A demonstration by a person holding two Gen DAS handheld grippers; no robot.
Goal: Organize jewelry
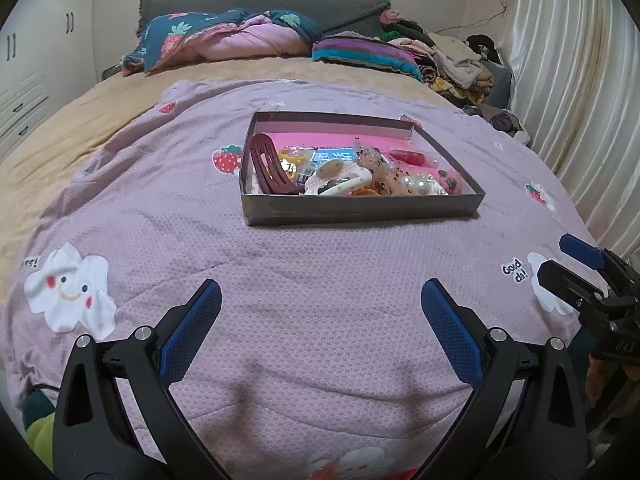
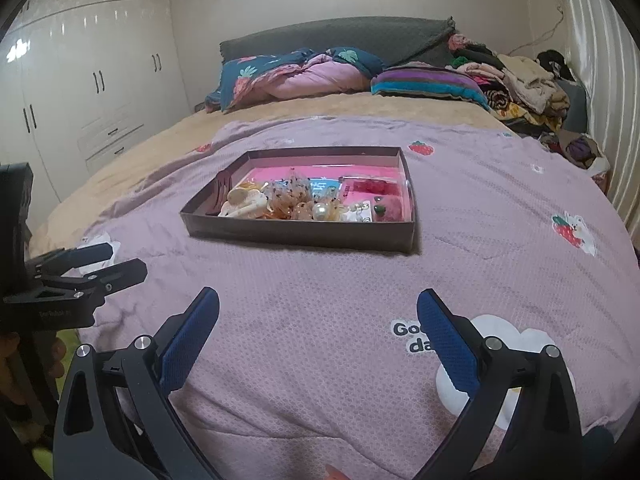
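Two black grippers with blue pads hovered over the mauve quilt (image 1: 320, 264), the left gripper (image 1: 320, 300) and right gripper (image 2: 318, 304) both spread wide, holding nothing. Beyond them, well apart, lay one shallow dark cardboard box (image 1: 360, 210) with a pink floor, holding a maroon hair claw (image 1: 268, 164), a cream clip (image 2: 244, 202), pearls (image 2: 320, 211) and tangled trinkets. Farther back lay rumpled pillows (image 2: 296, 74) and a pile of clothes (image 2: 520, 76).

Bare quilt (image 1: 320, 264) runs open from both spread grippers to the box (image 1: 360, 208). Box walls ring the clutter; top open. Clothes pile (image 1: 452, 60) sits far right, well apart.
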